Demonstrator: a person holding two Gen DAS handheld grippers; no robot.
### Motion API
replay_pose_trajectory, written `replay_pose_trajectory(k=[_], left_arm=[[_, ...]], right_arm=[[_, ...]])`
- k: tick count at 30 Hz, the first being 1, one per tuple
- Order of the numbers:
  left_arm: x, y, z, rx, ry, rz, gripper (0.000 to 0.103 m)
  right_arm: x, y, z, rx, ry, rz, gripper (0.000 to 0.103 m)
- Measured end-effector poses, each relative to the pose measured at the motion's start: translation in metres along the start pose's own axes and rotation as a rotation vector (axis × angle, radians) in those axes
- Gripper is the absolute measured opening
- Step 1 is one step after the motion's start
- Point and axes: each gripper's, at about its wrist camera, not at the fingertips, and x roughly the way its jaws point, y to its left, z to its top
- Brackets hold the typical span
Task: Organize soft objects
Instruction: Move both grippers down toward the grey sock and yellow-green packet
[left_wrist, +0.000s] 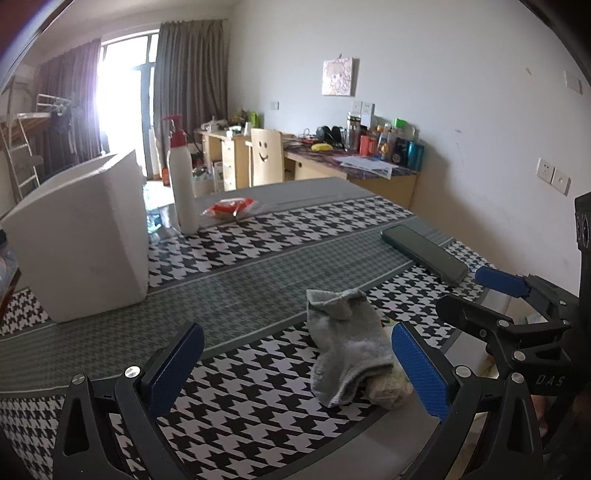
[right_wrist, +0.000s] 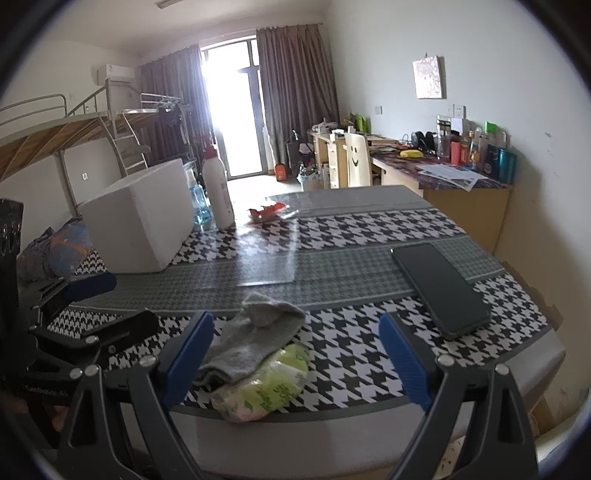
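Houndstooth-patterned cloth in black, white and grey covers the table (left_wrist: 258, 280), and near its front edge a grey sock (left_wrist: 343, 343) is seen lying crumpled, its knit soft and slightly fuzzy, its cuff folded over. The sock's lower end is draped over a soft, crinkled packet (right_wrist: 266, 387) printed in pale green, which rests at the table's edge. Both tools are held low over the near edge, pointed across the table. The left tool (left_wrist: 295, 369) is spread wide, with nothing pinched; its right blue ribbed pad is seen just beside the sock, and contact cannot be told. The right tool (right_wrist: 295, 354) is likewise spread wide and holds nothing, the sock and packet lying between its pads. Beyond them, a dark flat phone (right_wrist: 439, 288) lies to the right. Further back, a white foam box (left_wrist: 81, 240), a white bottle (left_wrist: 183, 184) with a red pump, and a red wrapper (left_wrist: 231, 206) are set.
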Motion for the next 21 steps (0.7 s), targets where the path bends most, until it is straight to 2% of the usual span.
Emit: replay_pose_trajectory(k=[12,16,21], left_arm=[[0.032,-0.008,-0.005,0.014,0.104,-0.04,0.1],[0.041,-0.006,-0.008,-0.002,0.148,-0.065,0.091],[0.049,-0.009,-0.014,0.011,0.191,-0.087,0.082]], right_arm=[[0.005,-0.016,-0.014,0.038,0.039,-0.027,0.093],[0.005,-0.021,-0.014,0.064,0.041,-0.002,0.093],[0.009,-0.021,-0.018,0.062,0.059,-0.014,0.093]])
